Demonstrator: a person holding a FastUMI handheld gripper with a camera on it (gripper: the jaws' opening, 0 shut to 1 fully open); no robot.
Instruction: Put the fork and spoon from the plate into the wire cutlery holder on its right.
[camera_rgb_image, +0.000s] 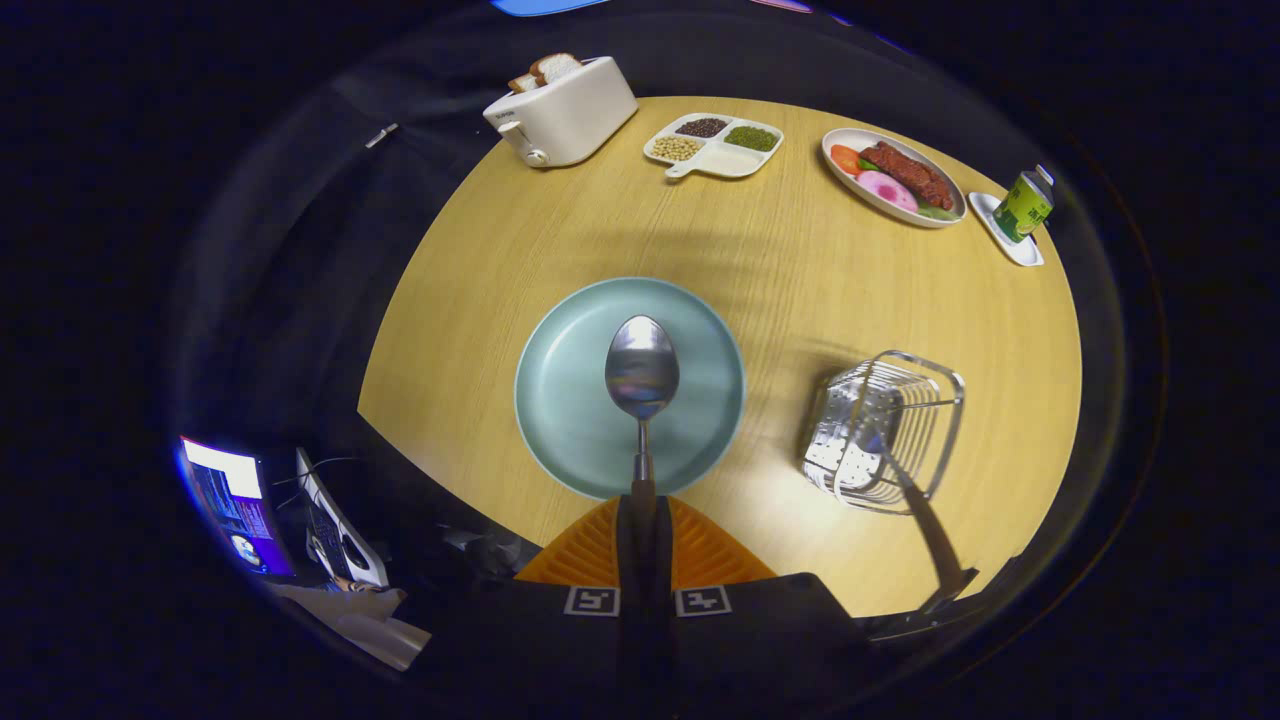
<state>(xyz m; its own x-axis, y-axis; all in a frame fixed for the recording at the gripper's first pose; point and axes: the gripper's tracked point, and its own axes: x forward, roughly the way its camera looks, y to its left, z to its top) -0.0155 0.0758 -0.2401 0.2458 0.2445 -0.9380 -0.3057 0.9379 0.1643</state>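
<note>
I had the spoon (642, 385) clamped by its handle between the fingers of my gripper (641, 530), both pressing on it, its bowl sticking out ahead of them and hanging over the middle of the blue-green plate (560, 400). By my reckoning this was the carry step for the spoon: lifted clear of the plate, not yet taken across. The wire cutlery holder (885, 430) stood on the wooden table (480, 300) to the right of the plate, near it but not touching, and a dark-handled utensil (925, 525) already leaned in it, handle sloping out toward me (I took it for the fork, though its head was hidden behind the wires, so I could not be sure). The next move, as I judged it, called for swinging the gripper right until the spoon sat above the holder's open top, tipping the bowl downward, and easing the fingers apart only once the spoon was inside the rim, clear of the leaning handle
</note>
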